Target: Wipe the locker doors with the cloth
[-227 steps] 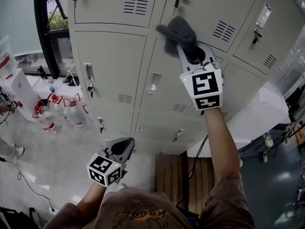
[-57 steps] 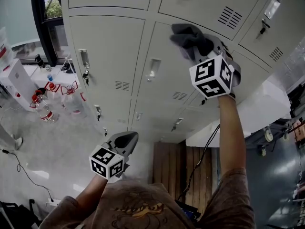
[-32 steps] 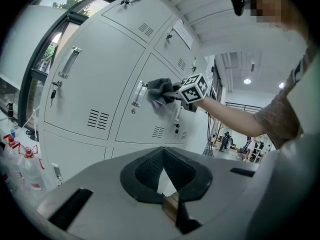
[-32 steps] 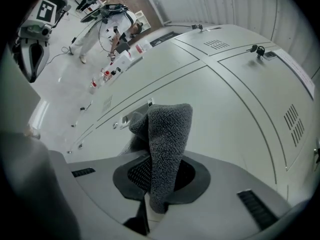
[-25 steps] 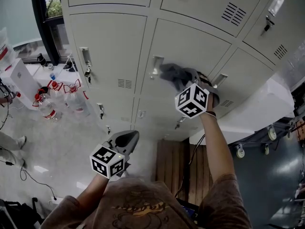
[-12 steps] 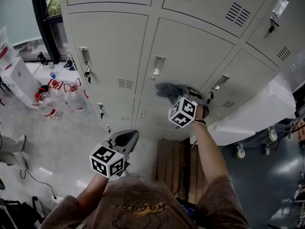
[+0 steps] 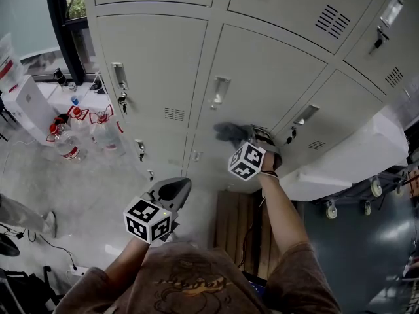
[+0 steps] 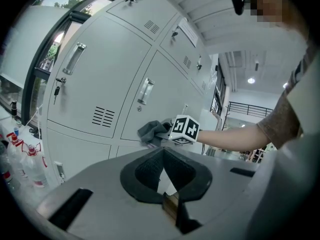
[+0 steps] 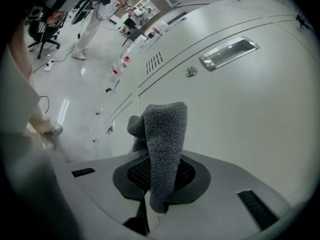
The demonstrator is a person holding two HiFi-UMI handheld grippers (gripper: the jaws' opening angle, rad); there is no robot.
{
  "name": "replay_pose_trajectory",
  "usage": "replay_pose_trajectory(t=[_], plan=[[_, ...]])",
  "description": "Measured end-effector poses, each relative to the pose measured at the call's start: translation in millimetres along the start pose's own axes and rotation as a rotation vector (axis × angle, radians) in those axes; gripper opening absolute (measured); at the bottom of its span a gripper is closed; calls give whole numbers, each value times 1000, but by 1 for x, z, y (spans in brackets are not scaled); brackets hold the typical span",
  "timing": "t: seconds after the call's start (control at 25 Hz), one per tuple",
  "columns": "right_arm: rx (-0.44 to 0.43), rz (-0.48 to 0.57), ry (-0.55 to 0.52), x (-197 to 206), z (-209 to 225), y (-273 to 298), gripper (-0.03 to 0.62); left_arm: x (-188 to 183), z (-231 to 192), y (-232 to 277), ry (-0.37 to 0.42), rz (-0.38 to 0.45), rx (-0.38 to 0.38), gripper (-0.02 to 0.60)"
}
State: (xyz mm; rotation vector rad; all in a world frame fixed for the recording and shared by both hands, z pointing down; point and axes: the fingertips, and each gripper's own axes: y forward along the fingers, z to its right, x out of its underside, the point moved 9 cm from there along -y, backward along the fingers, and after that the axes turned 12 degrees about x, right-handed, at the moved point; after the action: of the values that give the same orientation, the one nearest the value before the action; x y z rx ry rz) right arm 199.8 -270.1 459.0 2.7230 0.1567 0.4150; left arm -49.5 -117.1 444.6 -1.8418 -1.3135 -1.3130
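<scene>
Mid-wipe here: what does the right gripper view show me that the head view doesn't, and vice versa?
Only the right gripper view: the right gripper has its jaws shut on the grey cloth, with a fold pinched between them. Only the head view: the left gripper is held low, away from the lockers, and bottles stand on the floor at left. Both: the cloth is up against a locker door.

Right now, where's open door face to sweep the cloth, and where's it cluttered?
Free: the middle door has a plain panel between its recessed handle and the right seam, above the cloth in the right gripper. Also the left door, between its handle and vent. Crowded: the floor at the lockers' left foot, with bottles.
</scene>
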Motion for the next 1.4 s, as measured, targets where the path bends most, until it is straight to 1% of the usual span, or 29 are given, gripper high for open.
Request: replay_pose_trajectory(t=[0.28, 0.44, 0.56, 0.72, 1.2, 1.4], plan=[[-19, -39, -25, 10, -15, 5, 35, 1, -1, -6, -2, 8, -19, 3], [-2, -33, -19, 10, -9, -5, 35, 0, -1, -10, -2, 11, -24, 3], [27, -14, -27, 9, 2, -19, 35, 0, 0, -9, 0, 11, -16, 3], [84, 1, -48, 10, 28, -42, 35, 1, 3, -4, 4, 10, 4, 3], [282, 2, -64, 20, 130, -117, 35, 0, 19, 13, 23, -13, 81, 3], [393, 21, -85, 13, 177, -148, 35, -1, 23, 18, 33, -18, 101, 3]])
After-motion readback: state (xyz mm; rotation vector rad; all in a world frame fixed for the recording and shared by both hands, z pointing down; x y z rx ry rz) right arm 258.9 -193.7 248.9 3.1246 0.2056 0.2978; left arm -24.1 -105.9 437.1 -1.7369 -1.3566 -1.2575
